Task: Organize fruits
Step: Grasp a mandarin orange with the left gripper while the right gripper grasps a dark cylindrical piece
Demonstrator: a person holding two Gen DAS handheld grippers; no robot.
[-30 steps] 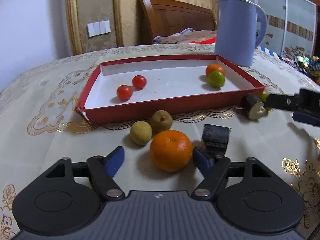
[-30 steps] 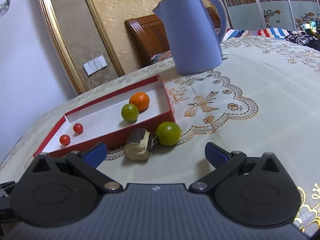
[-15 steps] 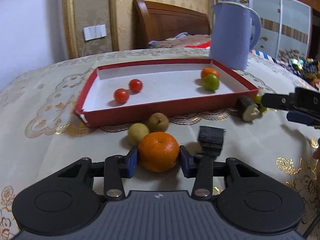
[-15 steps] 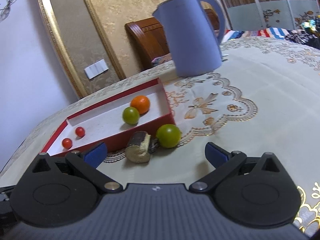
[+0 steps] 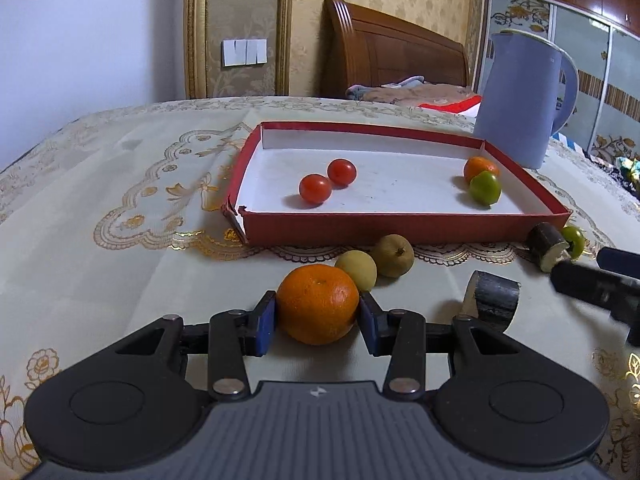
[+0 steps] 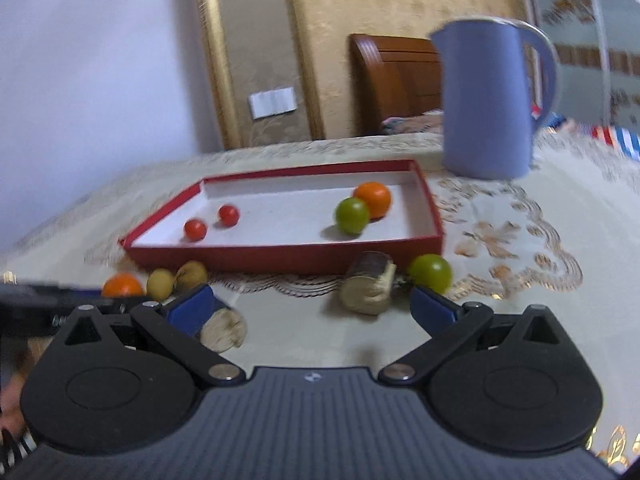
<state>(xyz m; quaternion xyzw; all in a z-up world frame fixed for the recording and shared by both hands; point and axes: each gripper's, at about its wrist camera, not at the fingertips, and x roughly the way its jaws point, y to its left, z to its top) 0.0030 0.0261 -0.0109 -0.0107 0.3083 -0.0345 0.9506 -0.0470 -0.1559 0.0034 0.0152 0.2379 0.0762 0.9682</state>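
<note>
Red tray (image 5: 400, 227), mid-surface toward the far edge, held four fruits: two tomatoes (image 5: 328, 181), a small orange (image 5: 480, 167), a green fruit (image 5: 485, 188). Outside, along its near wall: large orange (image 5: 317, 303) clamped in left gripper (image 5: 318, 318); two yellowish fruits (image 5: 374, 262); green fruit (image 6: 430, 273) before the wide-open, empty right gripper (image 6: 316, 312). Judged roughly half done.

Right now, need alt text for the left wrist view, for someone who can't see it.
The left gripper is shut on a large orange on a cream tablecloth, in front of a red tray holding two cherry tomatoes, a small orange and a green fruit. Two yellowish fruits lie between orange and tray; a blue jug stands behind.
</note>
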